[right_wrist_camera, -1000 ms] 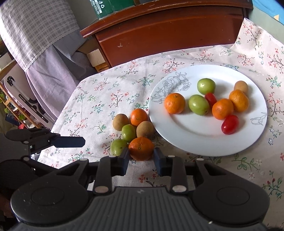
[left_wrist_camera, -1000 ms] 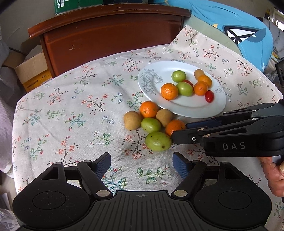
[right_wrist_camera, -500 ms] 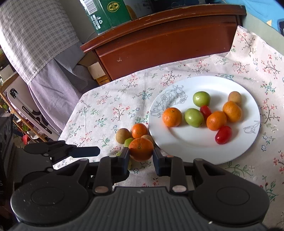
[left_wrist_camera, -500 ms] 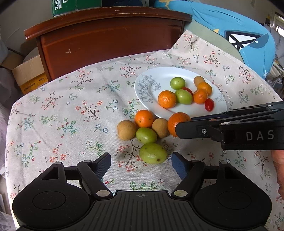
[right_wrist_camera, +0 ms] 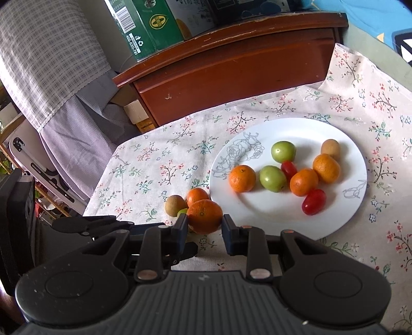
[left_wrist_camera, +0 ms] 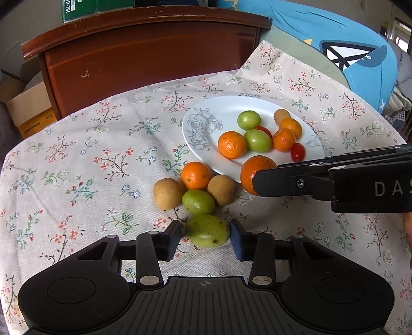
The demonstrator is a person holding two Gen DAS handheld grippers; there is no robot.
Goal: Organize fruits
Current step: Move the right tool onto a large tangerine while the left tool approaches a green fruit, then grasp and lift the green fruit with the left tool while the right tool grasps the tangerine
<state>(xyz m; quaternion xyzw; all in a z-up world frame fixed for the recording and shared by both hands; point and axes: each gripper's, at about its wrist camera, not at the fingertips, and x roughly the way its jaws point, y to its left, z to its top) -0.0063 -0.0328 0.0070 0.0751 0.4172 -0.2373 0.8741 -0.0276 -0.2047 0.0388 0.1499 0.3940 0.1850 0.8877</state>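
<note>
A white plate (left_wrist_camera: pixel 221 108) (right_wrist_camera: pixel 342 219) on the floral cloth holds several oranges, green fruits, cherry tomatoes and a brown fruit. My right gripper (right_wrist_camera: pixel 203 226) is shut on an orange (right_wrist_camera: pixel 204 215) and holds it above the cloth by the plate's near-left rim; it shows from the side in the left wrist view (left_wrist_camera: pixel 253 171). My left gripper (left_wrist_camera: pixel 206 238) is open, its fingers on either side of a large green fruit (left_wrist_camera: pixel 207 230) that lies on the cloth. Beyond it lie a green fruit (left_wrist_camera: pixel 198 201), two brown fruits (left_wrist_camera: pixel 167 193) and an orange (left_wrist_camera: pixel 195 175).
A dark wooden cabinet (left_wrist_camera: pixel 144 51) stands behind the table with green boxes (right_wrist_camera: pixel 144 23) on top. A cardboard box (left_wrist_camera: pixel 28 108) sits at the left. A blue cushion (left_wrist_camera: pixel 347 51) lies at the right. Checked cloth (right_wrist_camera: pixel 46 64) hangs left of the table.
My right gripper lifted the orange off the cloth and carried it toward the plate. My left gripper moved forward and narrowed around the large green fruit.
</note>
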